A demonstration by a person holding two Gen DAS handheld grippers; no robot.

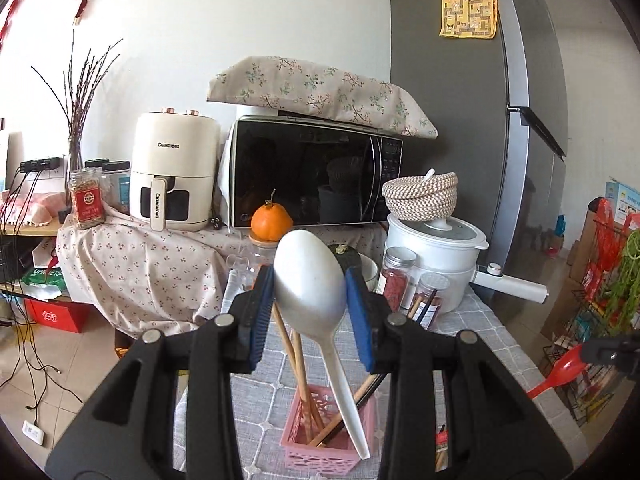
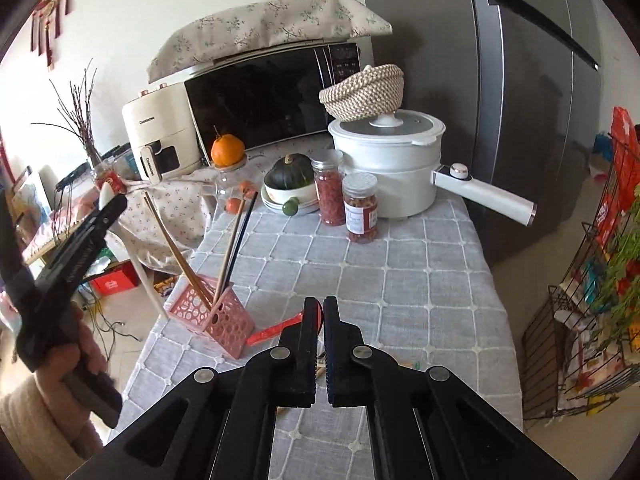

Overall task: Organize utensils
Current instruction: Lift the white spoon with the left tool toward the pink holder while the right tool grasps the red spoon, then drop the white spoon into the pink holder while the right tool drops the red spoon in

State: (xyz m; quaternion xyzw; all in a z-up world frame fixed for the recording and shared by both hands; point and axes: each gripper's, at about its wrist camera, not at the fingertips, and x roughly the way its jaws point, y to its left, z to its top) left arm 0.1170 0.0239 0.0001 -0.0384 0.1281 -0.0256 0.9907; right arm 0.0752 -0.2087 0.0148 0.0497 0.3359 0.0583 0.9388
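My left gripper [image 1: 309, 276] is shut on the bowl of a white spoon [image 1: 310, 280], whose handle slants down into a pink perforated basket [image 1: 326, 446] on the grey quilted tablecloth. The basket holds several chopsticks [image 1: 298, 364]. In the right wrist view the basket [image 2: 216, 320] stands left of centre, with the left gripper [image 2: 114, 206] and the white spoon handle [image 2: 150, 288] beside it. My right gripper [image 2: 320, 306] is shut on a red spoon [image 2: 274, 331] and holds it above the table, right of the basket. The red spoon also shows in the left wrist view [image 1: 560, 372].
At the table's back stand a white pot [image 2: 386, 164] with a long handle, two spice jars [image 2: 360, 208], a bowl with a green squash [image 2: 290, 184], an orange [image 2: 227, 150], a microwave [image 2: 264, 96] and an air fryer [image 2: 158, 142]. A fridge [image 2: 532, 100] and wire rack [image 2: 588, 300] are on the right.
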